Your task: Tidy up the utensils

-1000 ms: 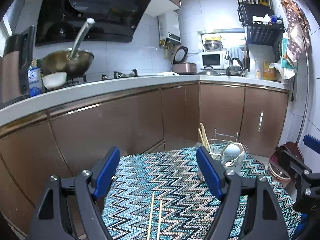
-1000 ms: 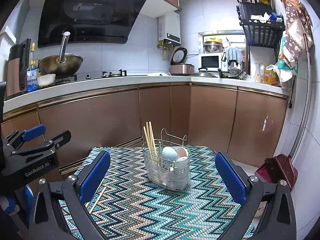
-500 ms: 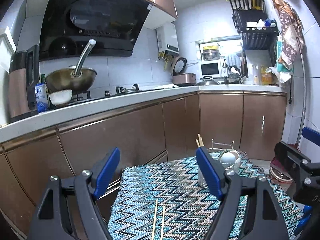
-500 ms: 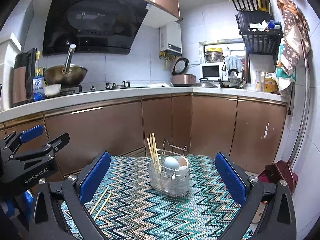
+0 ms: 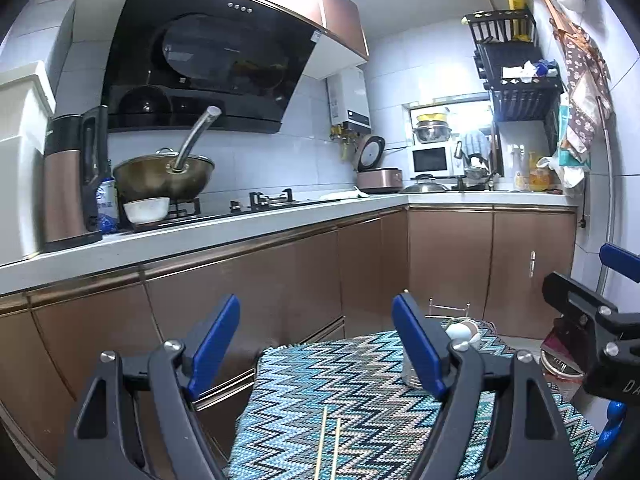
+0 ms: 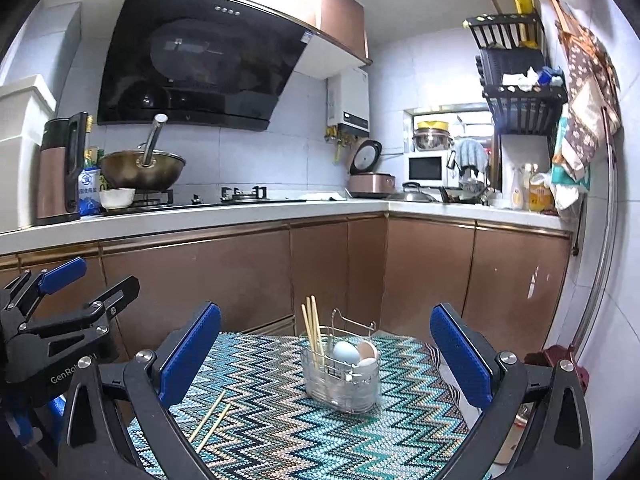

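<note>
A wire utensil basket (image 6: 343,376) stands on the zigzag table mat (image 6: 280,420). It holds upright wooden chopsticks (image 6: 311,328) and pale spoons (image 6: 352,354). In the left wrist view the basket (image 5: 460,330) is mostly hidden behind a finger. Two loose chopsticks (image 6: 210,422) lie on the mat at the left; they also show in the left wrist view (image 5: 328,444). My left gripper (image 5: 316,344) is open and empty above the mat's near edge. My right gripper (image 6: 326,356) is open and empty, well back from the basket.
Brown cabinets and a white counter (image 6: 240,216) run behind the table. A wok (image 6: 142,168), a kettle (image 6: 58,172) and a rice cooker (image 6: 370,178) stand on the counter. A red dustpan (image 6: 560,360) sits on the floor at the right.
Both grippers have pulled back and tilted up, so the table sits lower and farther in both views. Both stay open and empty. The basket and loose chopsticks have not moved.
</note>
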Motion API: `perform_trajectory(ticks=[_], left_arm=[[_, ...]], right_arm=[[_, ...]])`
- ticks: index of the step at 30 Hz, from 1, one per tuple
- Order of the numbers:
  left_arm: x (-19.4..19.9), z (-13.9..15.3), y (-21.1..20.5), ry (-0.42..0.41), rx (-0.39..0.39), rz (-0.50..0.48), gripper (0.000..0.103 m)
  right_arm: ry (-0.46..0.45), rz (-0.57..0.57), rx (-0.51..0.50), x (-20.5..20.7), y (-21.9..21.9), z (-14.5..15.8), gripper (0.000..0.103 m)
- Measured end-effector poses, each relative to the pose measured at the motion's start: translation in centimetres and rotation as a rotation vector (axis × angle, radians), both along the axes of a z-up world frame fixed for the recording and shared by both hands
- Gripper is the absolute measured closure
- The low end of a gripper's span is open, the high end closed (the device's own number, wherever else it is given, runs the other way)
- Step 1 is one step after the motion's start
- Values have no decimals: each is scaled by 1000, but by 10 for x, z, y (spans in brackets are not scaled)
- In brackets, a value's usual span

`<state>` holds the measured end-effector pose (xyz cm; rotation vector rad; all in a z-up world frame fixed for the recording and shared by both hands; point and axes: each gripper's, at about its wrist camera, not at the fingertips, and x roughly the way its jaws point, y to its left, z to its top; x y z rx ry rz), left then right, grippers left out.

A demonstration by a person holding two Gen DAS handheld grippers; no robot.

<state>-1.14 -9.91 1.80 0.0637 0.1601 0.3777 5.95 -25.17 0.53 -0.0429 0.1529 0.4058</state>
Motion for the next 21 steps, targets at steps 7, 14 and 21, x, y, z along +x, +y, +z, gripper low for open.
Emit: perform_trajectory(ticks=[7, 14, 21], left_arm=[[-14, -6, 7, 18, -13, 47, 25], [-9, -20, 9, 62, -37, 52, 25], [28, -42, 13, 109, -56, 43, 25]], right_arm=[[8, 49, -2, -5, 9, -5, 0], [28, 71, 3, -2, 12, -13, 0], [48, 90, 0, 27, 13, -30, 0]])
